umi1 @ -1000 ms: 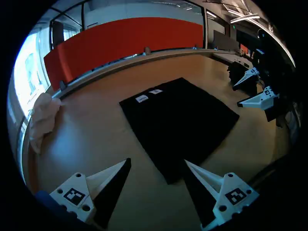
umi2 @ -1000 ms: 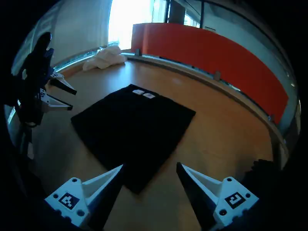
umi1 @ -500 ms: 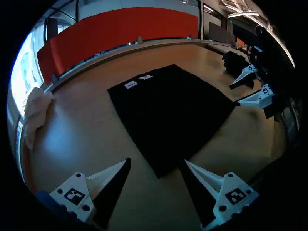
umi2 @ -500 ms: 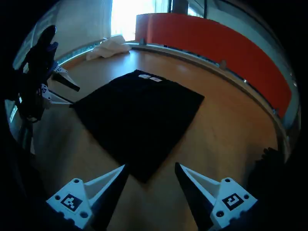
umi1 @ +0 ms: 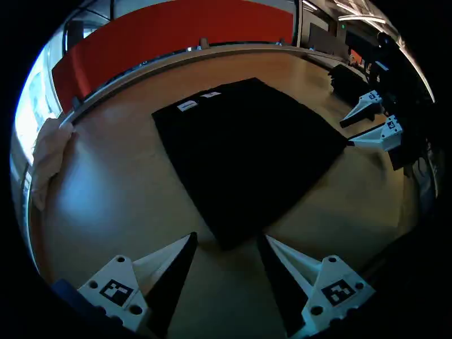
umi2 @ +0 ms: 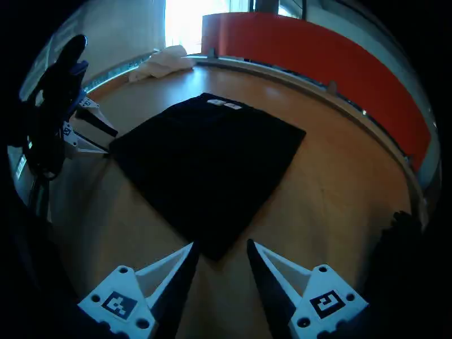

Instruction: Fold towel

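A black towel [umi1: 243, 147] lies flat on the wooden table [umi1: 113, 186], with two white labels [umi1: 198, 100] near its far edge. My left gripper [umi1: 226, 237] is open, its fingertips on either side of the towel's near corner. In the right gripper view the towel [umi2: 209, 158] spreads ahead, and my right gripper [umi2: 221, 244] is open around another corner of it. Each view also shows the other gripper, held in a hand: the right gripper [umi1: 344, 134] at the towel's right corner, and the left gripper [umi2: 112, 144] at its left corner.
A crumpled white cloth [umi1: 48, 152] [umi2: 161, 61] lies at the table's far edge by the window. A red partition [umi1: 169, 34] [umi2: 316, 51] runs along the back of the table. A dark heap [umi1: 344, 79] [umi2: 398, 237] sits off to the right.
Both grippers have moved forward and down onto the towel's near corners. The fingers of each have drawn closer together. The towel has not moved.
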`<action>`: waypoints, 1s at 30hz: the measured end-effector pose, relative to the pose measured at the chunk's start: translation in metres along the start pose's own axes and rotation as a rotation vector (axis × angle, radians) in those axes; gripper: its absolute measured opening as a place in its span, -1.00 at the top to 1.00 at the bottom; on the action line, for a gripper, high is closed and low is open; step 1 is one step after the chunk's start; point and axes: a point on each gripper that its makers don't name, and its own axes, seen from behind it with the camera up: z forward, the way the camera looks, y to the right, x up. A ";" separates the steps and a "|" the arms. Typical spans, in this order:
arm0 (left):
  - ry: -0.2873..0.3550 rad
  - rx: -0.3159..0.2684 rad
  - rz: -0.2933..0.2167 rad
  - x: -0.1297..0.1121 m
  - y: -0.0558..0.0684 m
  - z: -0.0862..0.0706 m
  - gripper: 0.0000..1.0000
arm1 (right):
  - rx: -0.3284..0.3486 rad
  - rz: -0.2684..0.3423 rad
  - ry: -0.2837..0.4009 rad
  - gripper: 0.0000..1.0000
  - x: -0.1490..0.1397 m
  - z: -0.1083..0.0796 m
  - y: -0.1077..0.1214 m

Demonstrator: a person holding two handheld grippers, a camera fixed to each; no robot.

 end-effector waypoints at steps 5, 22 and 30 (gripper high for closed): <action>0.000 0.001 -0.006 0.000 0.002 -0.001 -0.46 | 0.004 -0.001 -0.006 -0.16 -0.002 0.002 -0.001; -0.009 0.000 -0.028 -0.002 0.006 0.000 -0.14 | 0.038 0.018 -0.017 0.42 -0.007 0.001 -0.010; -0.020 0.009 -0.034 -0.002 0.005 -0.001 0.39 | 0.034 0.015 -0.016 0.65 -0.007 0.002 -0.010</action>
